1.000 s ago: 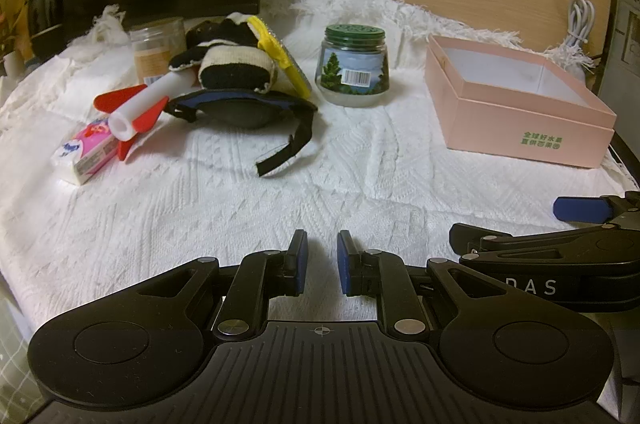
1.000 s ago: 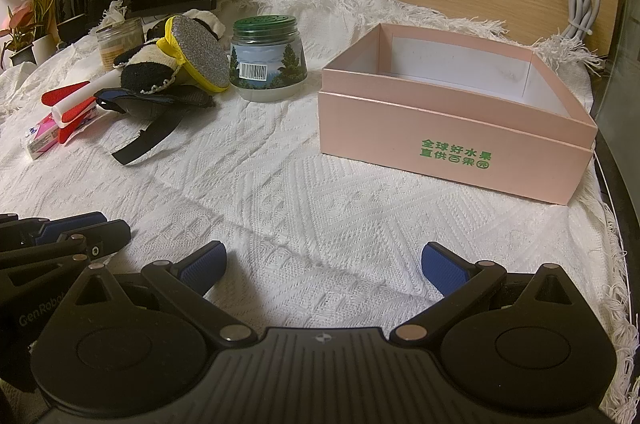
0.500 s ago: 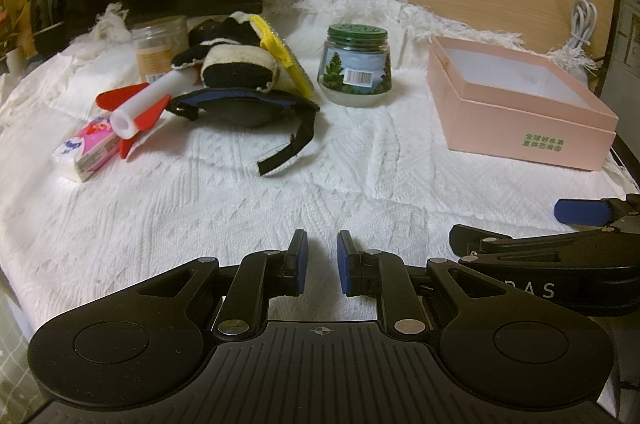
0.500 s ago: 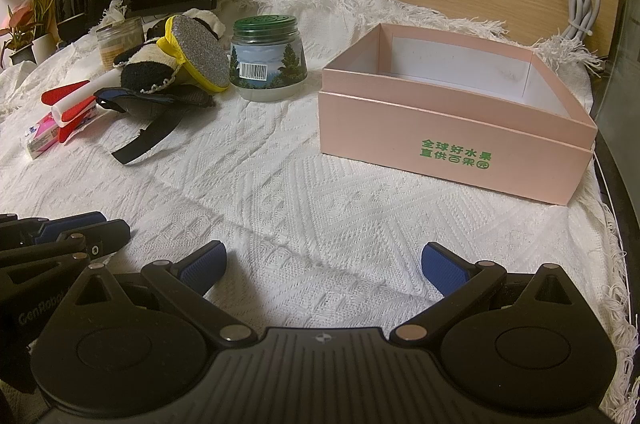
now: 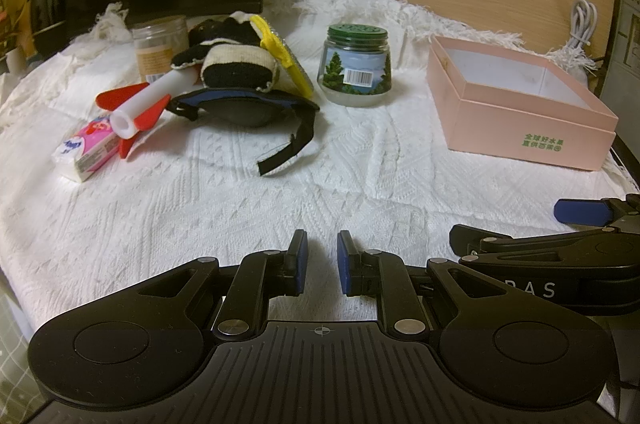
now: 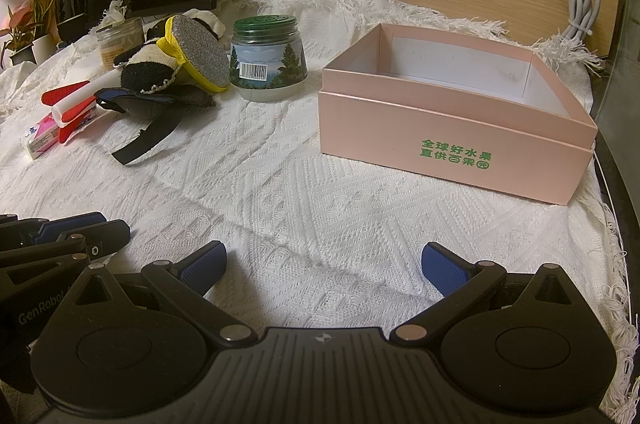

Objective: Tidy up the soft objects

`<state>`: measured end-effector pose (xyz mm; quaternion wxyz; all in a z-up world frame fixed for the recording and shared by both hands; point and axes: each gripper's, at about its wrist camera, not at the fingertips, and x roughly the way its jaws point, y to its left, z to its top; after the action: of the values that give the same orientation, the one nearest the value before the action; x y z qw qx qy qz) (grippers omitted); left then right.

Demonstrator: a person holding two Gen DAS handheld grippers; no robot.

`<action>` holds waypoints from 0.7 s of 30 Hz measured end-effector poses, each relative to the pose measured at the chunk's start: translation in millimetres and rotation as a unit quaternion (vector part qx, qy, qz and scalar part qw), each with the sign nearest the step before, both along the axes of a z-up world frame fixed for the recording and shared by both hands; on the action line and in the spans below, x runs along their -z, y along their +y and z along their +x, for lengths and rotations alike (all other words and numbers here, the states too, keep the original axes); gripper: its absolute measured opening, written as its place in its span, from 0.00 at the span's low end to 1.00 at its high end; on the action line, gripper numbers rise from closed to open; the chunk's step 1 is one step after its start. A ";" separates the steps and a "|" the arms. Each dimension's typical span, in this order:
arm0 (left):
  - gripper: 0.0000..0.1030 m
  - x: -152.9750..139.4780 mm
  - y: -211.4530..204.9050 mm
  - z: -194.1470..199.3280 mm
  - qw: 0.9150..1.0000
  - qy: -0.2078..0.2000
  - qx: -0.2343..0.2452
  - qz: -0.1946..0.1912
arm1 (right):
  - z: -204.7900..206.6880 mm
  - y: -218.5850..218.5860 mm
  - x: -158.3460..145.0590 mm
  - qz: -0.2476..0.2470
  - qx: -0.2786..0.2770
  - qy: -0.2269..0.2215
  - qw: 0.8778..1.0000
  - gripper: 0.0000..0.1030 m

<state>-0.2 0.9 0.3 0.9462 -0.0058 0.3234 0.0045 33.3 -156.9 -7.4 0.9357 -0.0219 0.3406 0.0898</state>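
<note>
Black eye mask lies crosswise, strap toward camera | left claw narrow, empty | right claw wide

- A wide stretch of bare white cloth lies open ahead of both claws, reaching to the pile and the box.
- The pink box stands far right, open-topped, with room above it.
- The green-lidded jar stands between the box and the soft pile, with a gap on either side.
- A black strap trails from the pile onto the cloth.
- The left claw and right claw sit side by side, close together.
</note>
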 end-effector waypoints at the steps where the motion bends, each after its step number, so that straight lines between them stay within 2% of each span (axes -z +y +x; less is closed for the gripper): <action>1: 0.17 0.0 0.1 -0.1 1.000 0.000 0.000 0.000 | 0.0 -0.1 0.0 0.000 0.000 0.000 1.000 1.00; 21: 0.17 -1.1 -1.0 -0.6 1.000 0.000 0.000 -0.003 | -0.2 0.0 0.4 0.000 0.000 0.000 1.000 1.00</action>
<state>-0.8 -0.1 1.4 0.9462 -0.0083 0.3235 0.0041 33.1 -156.9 -7.8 0.9357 -0.0218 0.3404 0.0899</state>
